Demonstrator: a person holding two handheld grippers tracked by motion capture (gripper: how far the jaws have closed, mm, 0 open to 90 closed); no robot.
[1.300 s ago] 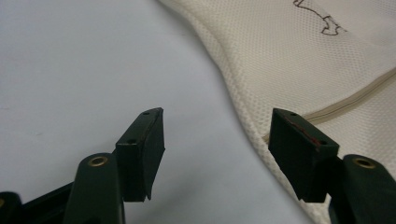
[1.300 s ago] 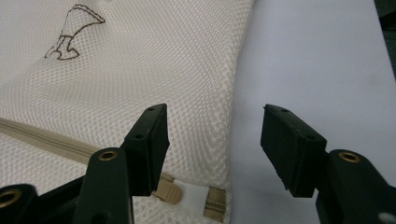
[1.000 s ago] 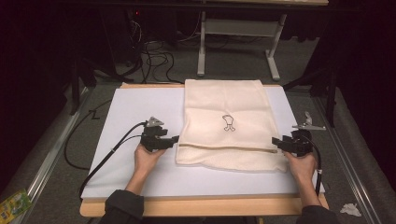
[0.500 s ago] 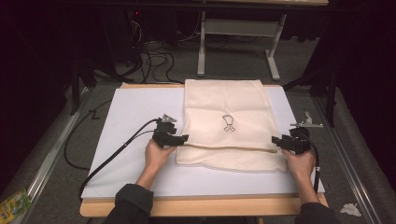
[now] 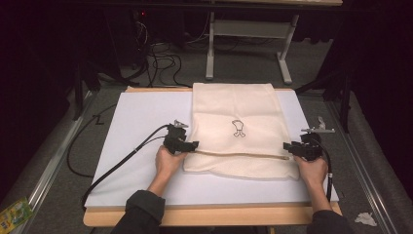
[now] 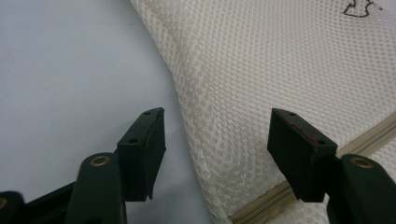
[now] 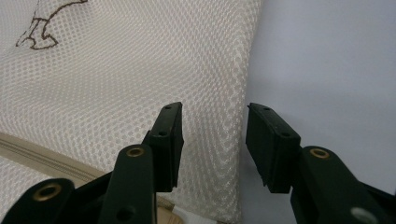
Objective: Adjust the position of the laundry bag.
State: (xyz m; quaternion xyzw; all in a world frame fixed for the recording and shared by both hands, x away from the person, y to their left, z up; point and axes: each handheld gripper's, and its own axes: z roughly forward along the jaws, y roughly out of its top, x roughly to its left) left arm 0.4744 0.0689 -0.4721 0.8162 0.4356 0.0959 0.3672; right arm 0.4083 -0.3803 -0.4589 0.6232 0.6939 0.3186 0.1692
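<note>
Cream mesh bag (image 5: 236,131) flat on white table (image 5: 141,117) | left gripper (image 6: 217,149) jaws spread, straddling bag's edge | right gripper (image 7: 214,140) jaws just closing, pads not yet pressing mesh edge between them

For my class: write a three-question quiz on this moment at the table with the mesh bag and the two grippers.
1. True or false: the left gripper is clamped shut on the mesh bag.
2. What runs across the bag between the two grippers?
3. Which bag edge lies between the jaws of the right gripper: A near, B right, C far?

Key: 1 false, its jaws stand open astride the bag's left edge. 2 a zipper. 3 B; those jaws have just been closing, not yet pressing.
</note>
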